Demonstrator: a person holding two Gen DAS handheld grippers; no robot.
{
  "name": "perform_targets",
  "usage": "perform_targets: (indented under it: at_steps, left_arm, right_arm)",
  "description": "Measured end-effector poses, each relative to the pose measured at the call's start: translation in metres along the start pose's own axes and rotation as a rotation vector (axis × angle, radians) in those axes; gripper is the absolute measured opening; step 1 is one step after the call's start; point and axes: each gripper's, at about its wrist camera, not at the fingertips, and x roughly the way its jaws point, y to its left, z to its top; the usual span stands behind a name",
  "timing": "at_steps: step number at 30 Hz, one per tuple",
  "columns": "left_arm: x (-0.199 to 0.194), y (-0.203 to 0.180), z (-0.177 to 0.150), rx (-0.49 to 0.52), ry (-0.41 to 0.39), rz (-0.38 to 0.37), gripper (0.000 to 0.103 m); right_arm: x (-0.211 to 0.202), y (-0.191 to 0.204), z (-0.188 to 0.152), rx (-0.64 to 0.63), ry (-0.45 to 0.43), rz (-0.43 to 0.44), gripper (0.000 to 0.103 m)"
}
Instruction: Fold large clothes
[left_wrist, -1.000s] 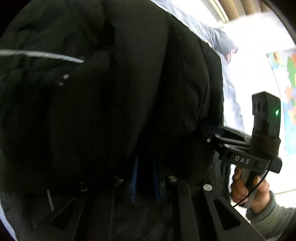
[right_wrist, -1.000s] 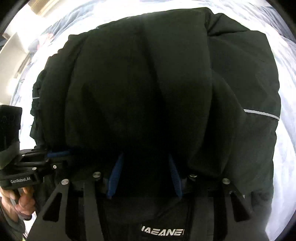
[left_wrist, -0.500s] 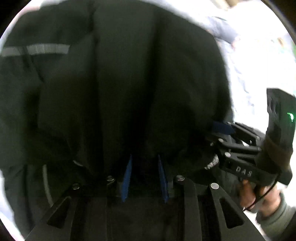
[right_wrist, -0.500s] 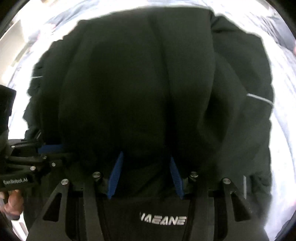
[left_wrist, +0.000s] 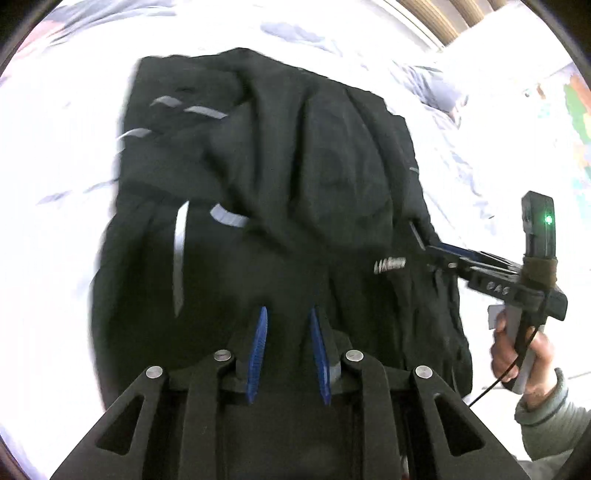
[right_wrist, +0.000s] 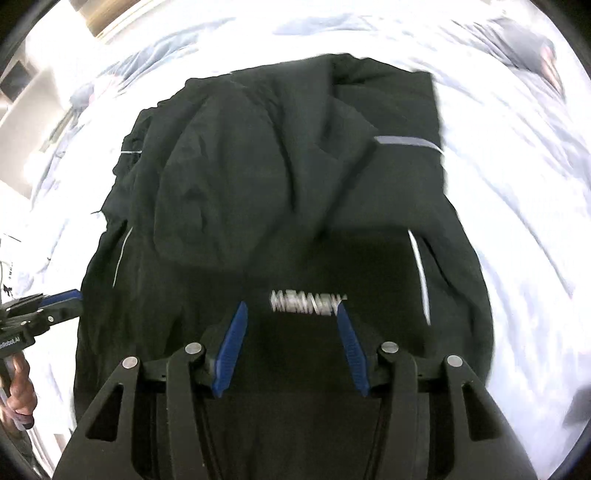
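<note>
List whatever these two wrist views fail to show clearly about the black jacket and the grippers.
- White lettering on the black jacket: motion-blurred in both views, unreadable.
- Jacket's near edge: hidden behind each gripper body.
- Right gripper in the left view: its fingertips merge with dark fabric, so contact is unclear.
- Left gripper in the right view: cut off by the frame edge.

my notes on placement: jacket (right_wrist: 295, 177) lies bunched on the bed (right_wrist: 517, 206), bedding showing round it on the left, right and far sides. its upper layer is heaped toward the far half, over the flatter near part. my left claw (left_wrist: 288, 347) hangs above the jacket's near edge. my right claw (right_wrist: 291, 343) is over the near middle, just short of the printed lettering (right_wrist: 306, 302). in the left view the right claw reaches in from the right, at the jacket's right edge.
</note>
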Motion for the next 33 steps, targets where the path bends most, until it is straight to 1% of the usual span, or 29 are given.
perform_targets:
  at_steps: [1,3,5,6,8,9,13,15,16,18,20,22,25,28,29,30,31,33]
  left_arm:
    - [-0.012,0.000,-0.015,0.002,-0.022,0.053,0.025]
    - [-0.025,0.005,-0.040,0.002,-0.035,0.112,0.025]
    - [-0.034,0.008,-0.049,-0.030,-0.046,0.118,0.025]
    - [-0.042,0.011,-0.059,-0.056,-0.055,0.110,0.025]
    - [-0.050,0.018,-0.072,-0.095,-0.064,0.106,0.025]
    - [-0.054,0.023,-0.081,-0.111,-0.066,0.111,0.025]
    - [-0.059,0.031,-0.101,-0.149,-0.055,0.170,0.025]
    - [-0.067,0.039,-0.112,-0.158,-0.059,0.195,0.025]
    - [-0.069,0.047,-0.119,-0.179,-0.055,0.201,0.025]
    - [-0.070,0.066,-0.133,-0.258,-0.045,0.178,0.030]
    - [-0.069,0.085,-0.150,-0.344,-0.037,0.141,0.050]
    - [-0.066,0.101,-0.166,-0.423,-0.033,0.116,0.056]
    - [-0.055,0.118,-0.189,-0.525,-0.026,0.070,0.057]
    - [-0.042,0.126,-0.204,-0.572,-0.014,0.034,0.058]
    - [-0.036,0.126,-0.207,-0.583,-0.010,0.029,0.058]
    - [-0.031,0.127,-0.210,-0.591,-0.004,0.023,0.058]
    - [-0.024,0.128,-0.213,-0.603,0.008,0.016,0.058]
    - [-0.014,0.127,-0.216,-0.607,0.015,0.030,0.058]
  right_arm:
    - [-0.008,-0.007,-0.013,0.017,0.000,-0.002,0.052]
    - [-0.022,-0.021,-0.037,0.044,-0.007,-0.011,0.052]
    - [-0.038,-0.036,-0.062,0.073,-0.017,-0.022,0.052]
    - [-0.044,-0.041,-0.067,0.084,-0.019,-0.026,0.053]
    - [-0.061,-0.061,-0.090,0.126,-0.028,-0.039,0.053]
    - [-0.062,-0.064,-0.093,0.138,-0.030,-0.044,0.053]
    - [-0.077,-0.104,-0.130,0.229,-0.012,-0.051,0.053]
    - [-0.078,-0.119,-0.146,0.249,0.009,-0.068,0.053]
    - [-0.077,-0.126,-0.153,0.253,0.021,-0.078,0.053]
    - [-0.074,-0.136,-0.165,0.268,0.047,-0.081,0.053]
    - [-0.070,-0.146,-0.176,0.281,0.068,-0.072,0.053]
    - [-0.067,-0.153,-0.185,0.292,0.082,-0.071,0.053]
    - [-0.062,-0.167,-0.196,0.313,0.097,-0.058,0.054]
    - [-0.055,-0.181,-0.204,0.334,0.110,-0.026,0.055]
    - [-0.052,-0.185,-0.205,0.344,0.112,-0.002,0.059]
    - [-0.050,-0.189,-0.207,0.354,0.113,0.024,0.065]
    - [-0.046,-0.192,-0.209,0.360,0.115,0.048,0.067]
    - [-0.036,-0.191,-0.209,0.358,0.129,0.087,0.068]
